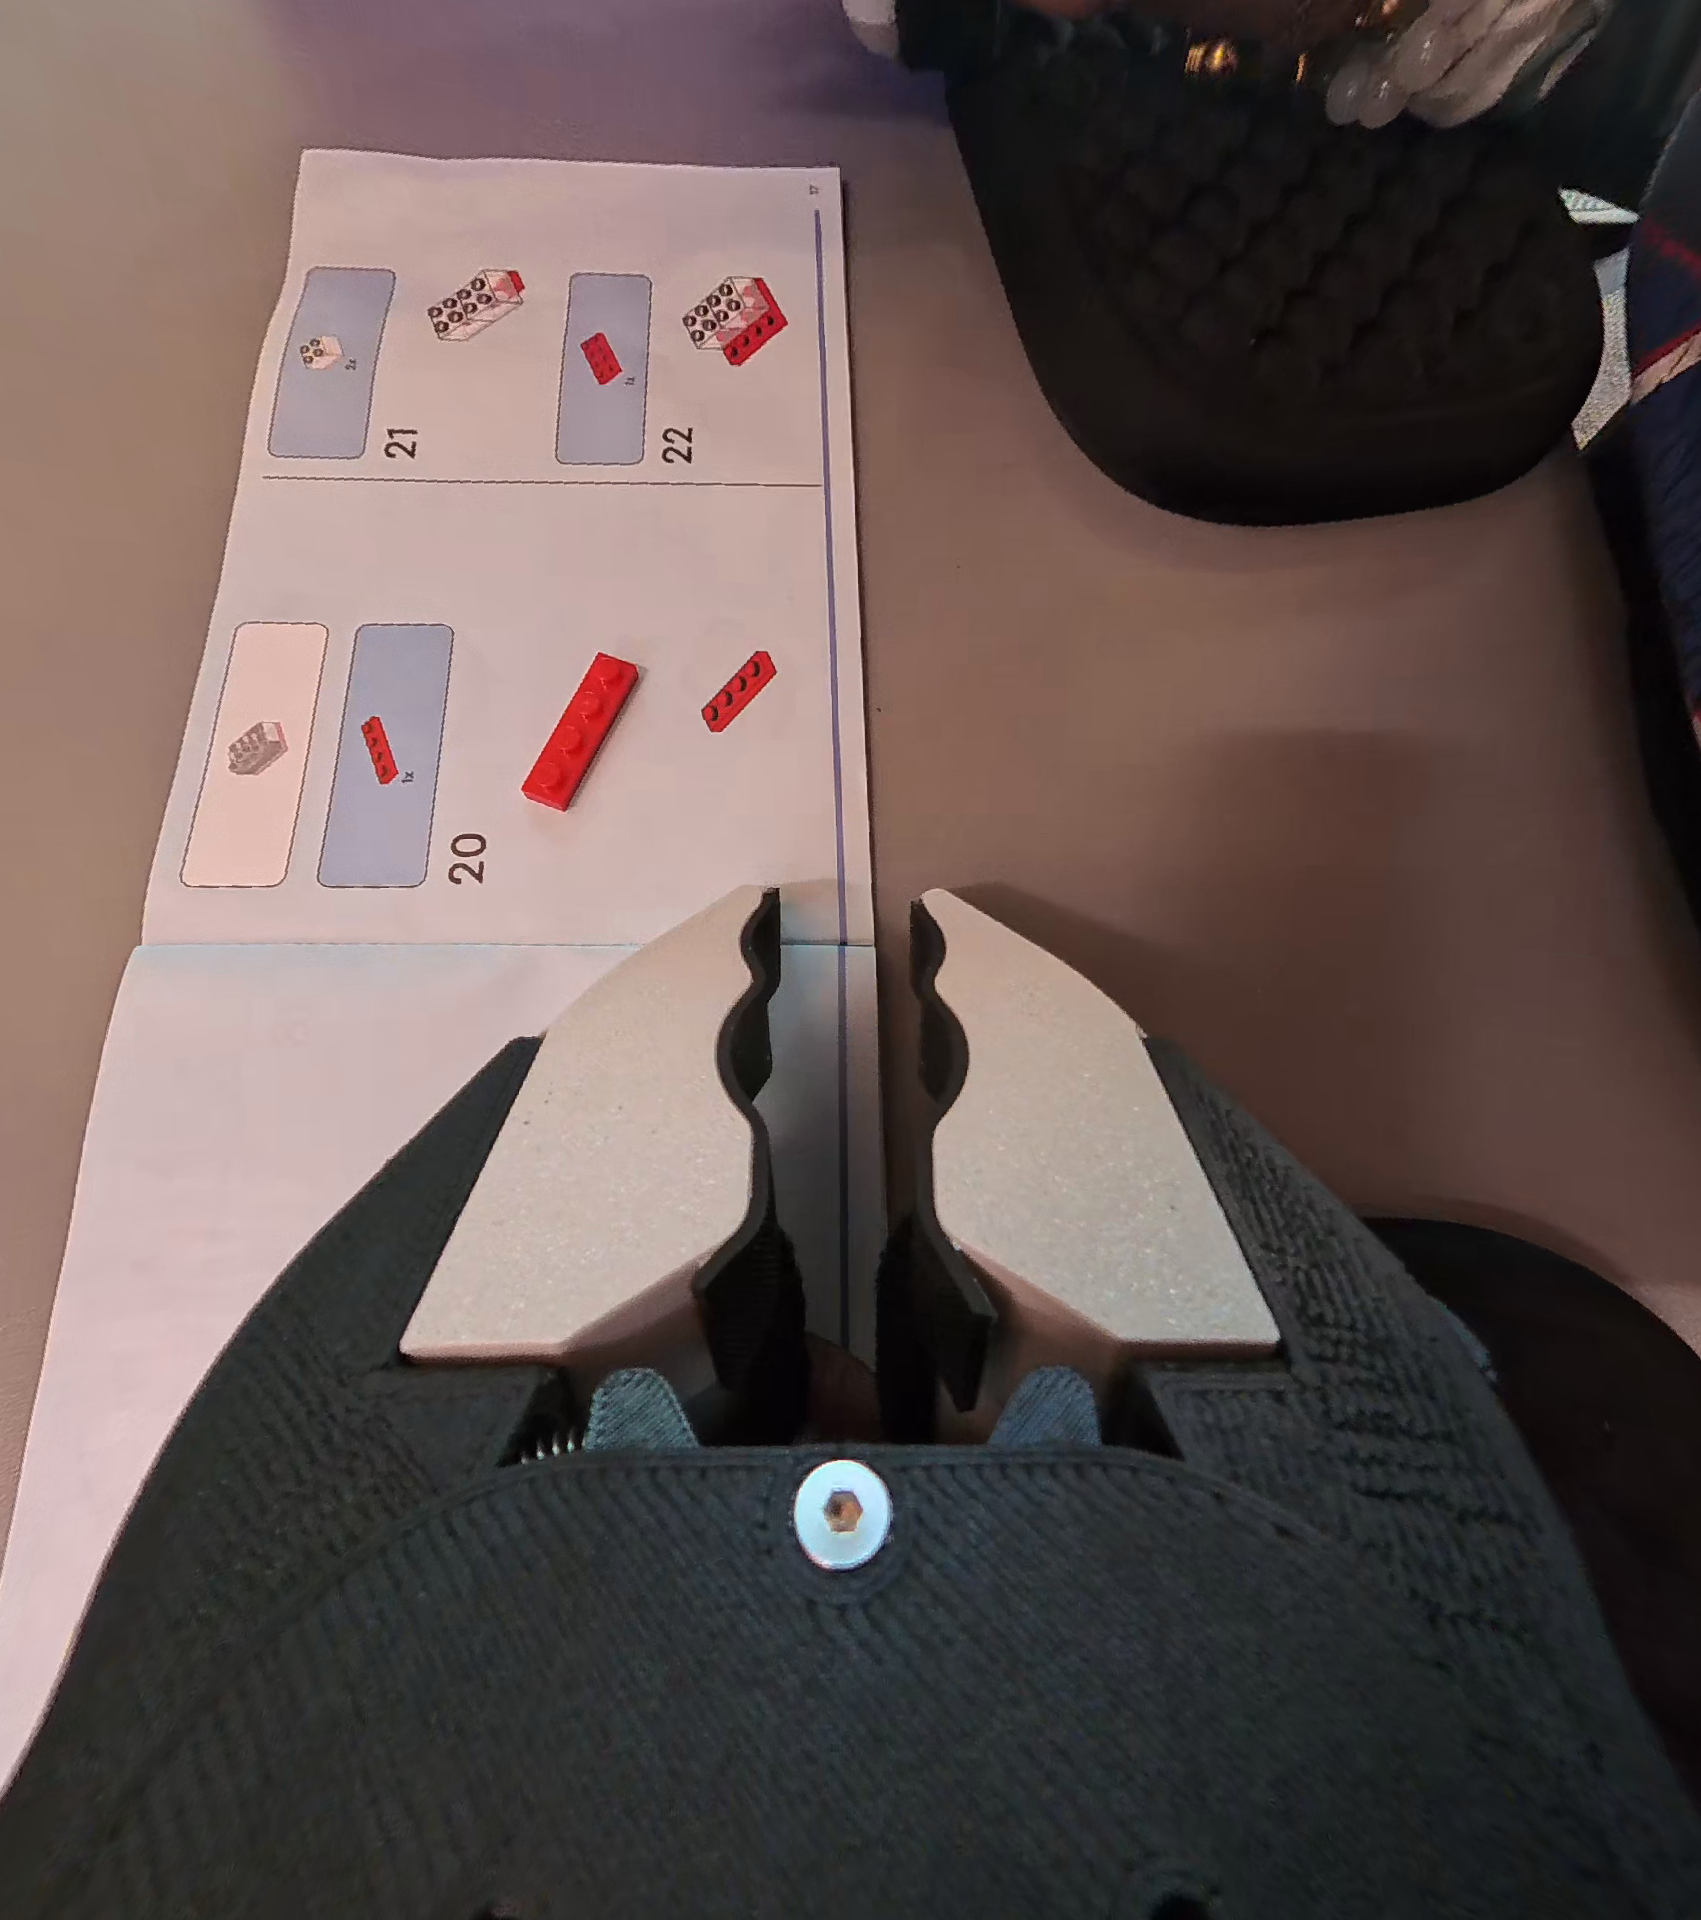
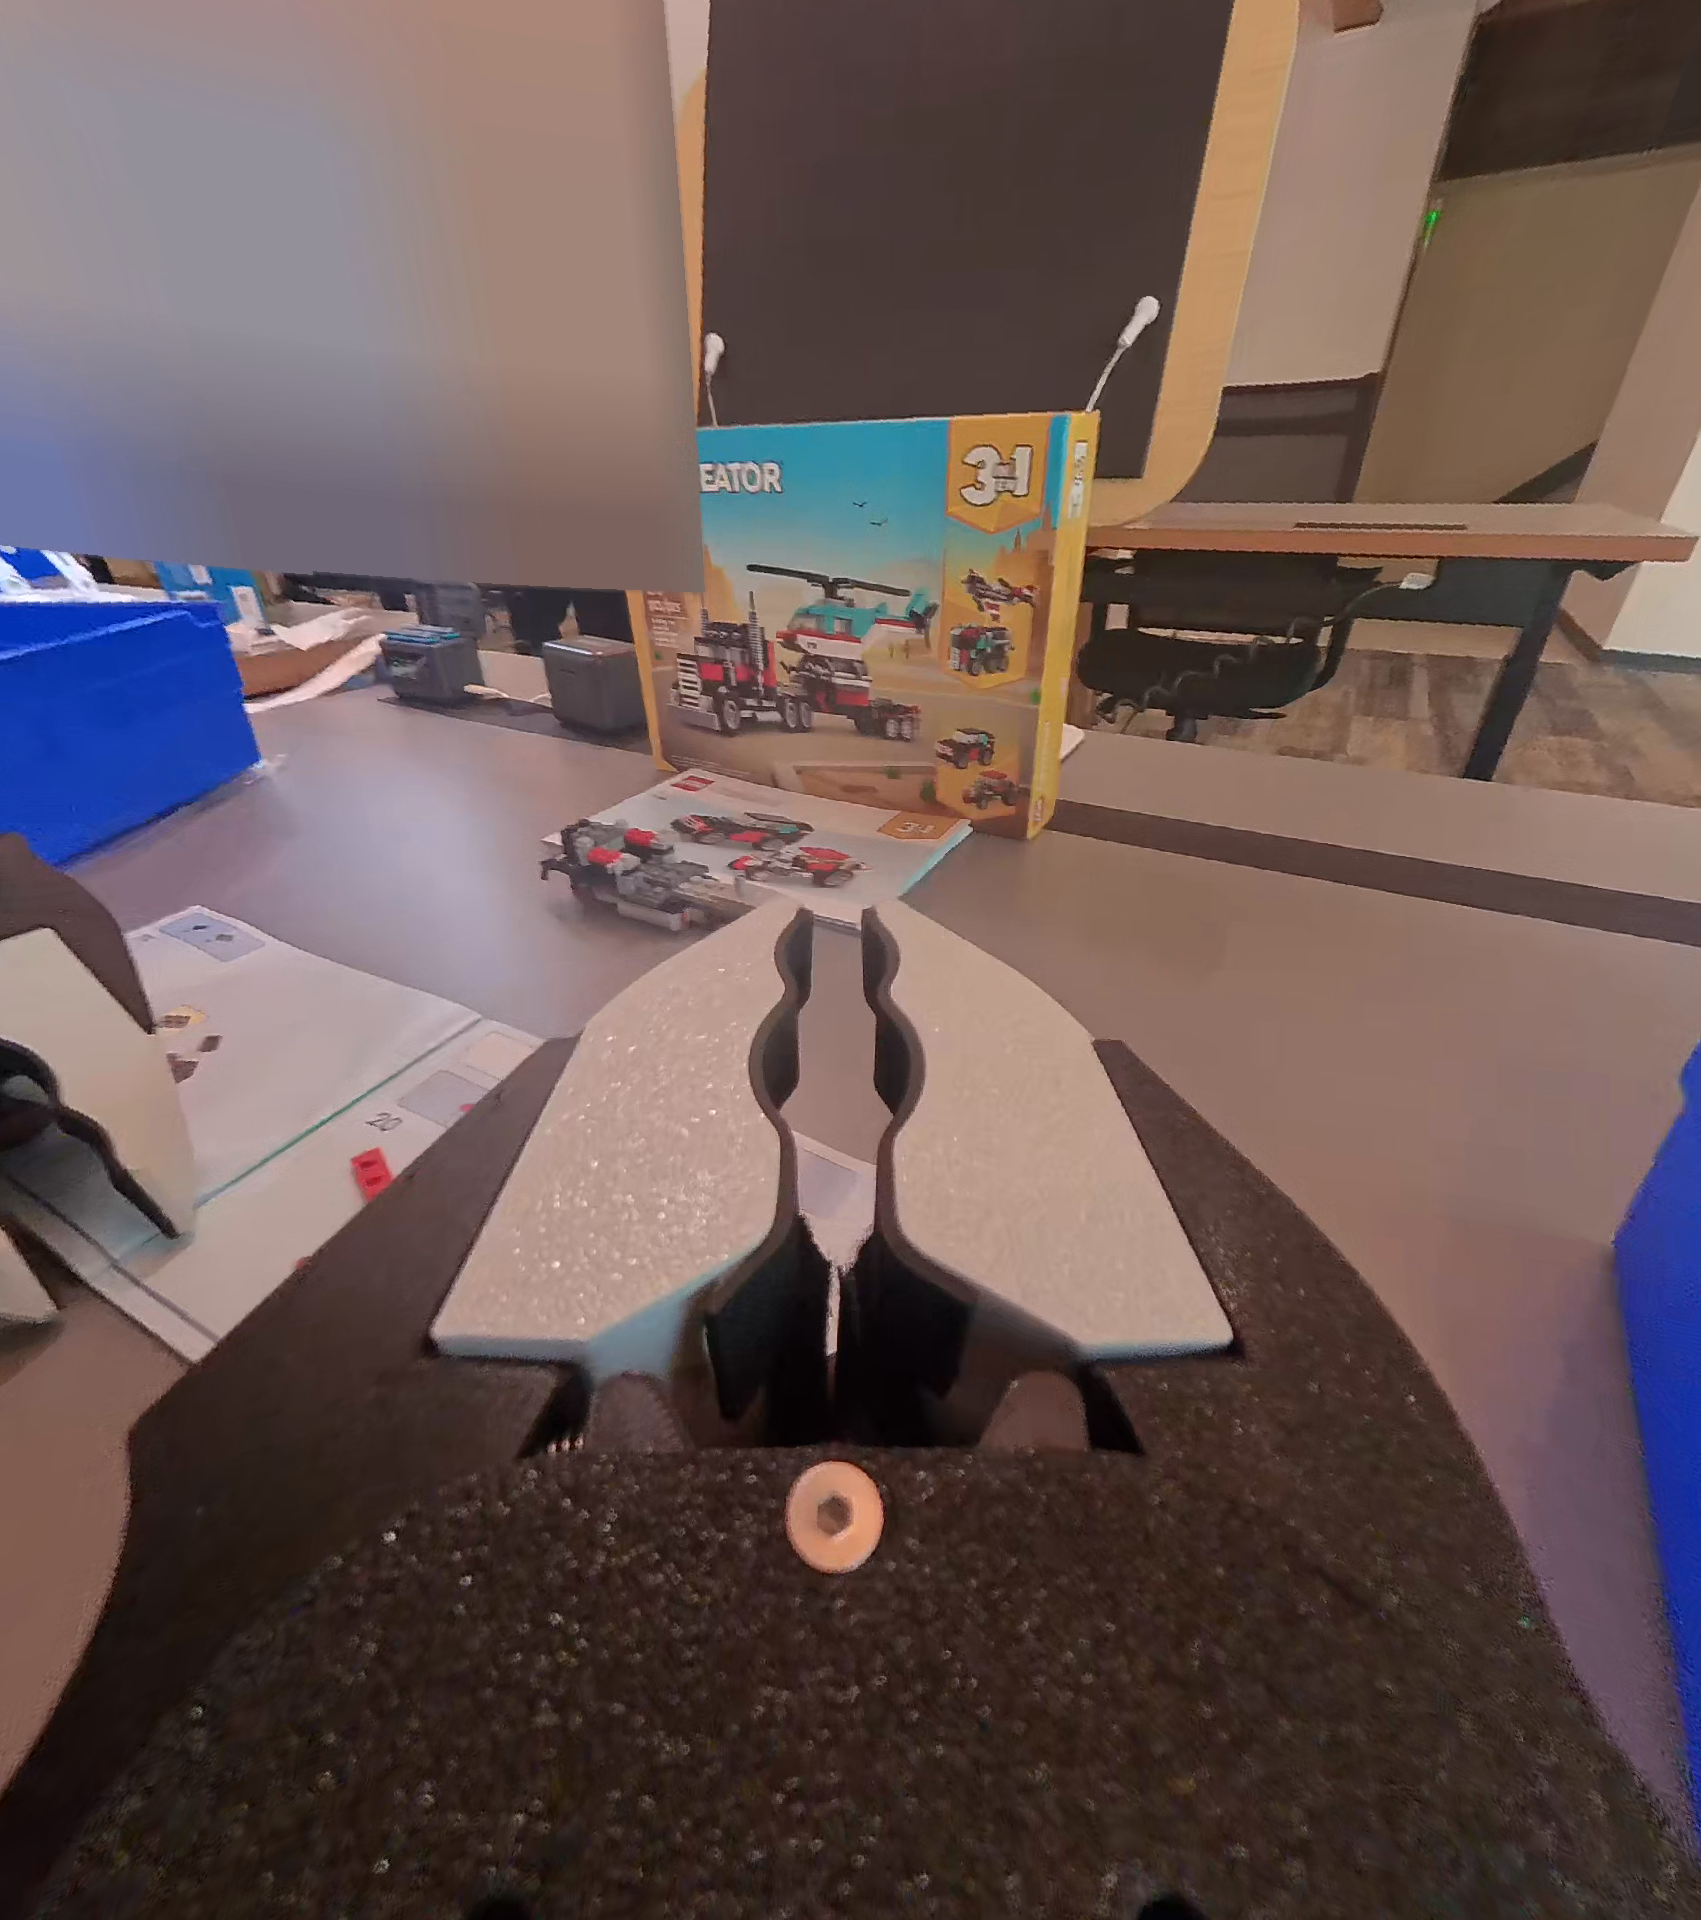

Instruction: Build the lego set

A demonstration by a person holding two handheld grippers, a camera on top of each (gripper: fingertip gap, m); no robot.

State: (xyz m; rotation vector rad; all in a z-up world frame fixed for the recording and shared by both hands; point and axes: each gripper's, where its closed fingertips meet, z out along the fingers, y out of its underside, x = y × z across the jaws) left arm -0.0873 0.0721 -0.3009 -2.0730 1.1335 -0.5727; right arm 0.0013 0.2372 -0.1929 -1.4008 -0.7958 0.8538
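One loose red plate [image 1: 580, 730] lies flat on the open instruction booklet [image 1: 534, 540] on the counter [image 1: 1137, 727], ahead of the left gripper [image 1: 844, 909], whose fingers stand slightly apart and empty. The right gripper [image 2: 837, 920] is likewise narrowly parted and holds nothing. A thin plate on slick paper could skid or tip under a shallow pinch, dragging the page.
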